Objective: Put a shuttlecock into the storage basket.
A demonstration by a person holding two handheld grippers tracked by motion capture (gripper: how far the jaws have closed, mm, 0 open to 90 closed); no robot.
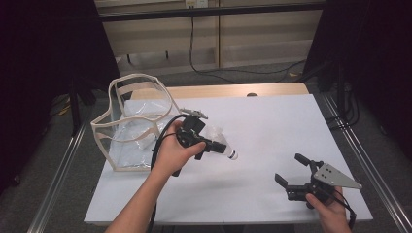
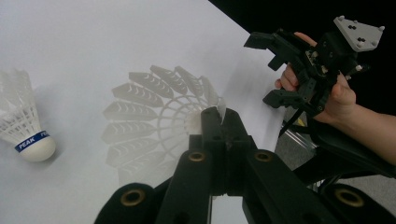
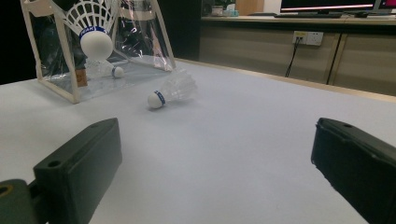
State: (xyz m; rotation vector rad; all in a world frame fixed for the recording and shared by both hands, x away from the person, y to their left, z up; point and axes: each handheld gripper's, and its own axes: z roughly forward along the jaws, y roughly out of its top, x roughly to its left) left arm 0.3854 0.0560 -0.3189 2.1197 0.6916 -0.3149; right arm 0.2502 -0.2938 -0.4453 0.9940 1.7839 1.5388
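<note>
My left gripper (image 1: 216, 145) is shut on the feather rim of a white shuttlecock (image 1: 231, 154), held just above the white table. In the left gripper view I look into that shuttlecock's skirt (image 2: 159, 121) past the closed jaws of the left gripper (image 2: 219, 116). A second shuttlecock (image 1: 214, 131) with a blue band lies on the table beside it (image 2: 25, 133). The right gripper view has the held shuttlecock (image 3: 95, 35) hanging in front of the bag and the lying shuttlecock (image 3: 170, 91) on the table. My right gripper (image 1: 290, 168) stands open near the front right, with nothing between its jaws (image 3: 215, 154).
A clear bag with beige trim (image 1: 121, 124) stands open at the table's left; a third shuttlecock (image 3: 106, 70) lies inside it. The white table (image 1: 272, 126) ends in a wooden strip at the back. A cable trails from the left gripper along the forearm.
</note>
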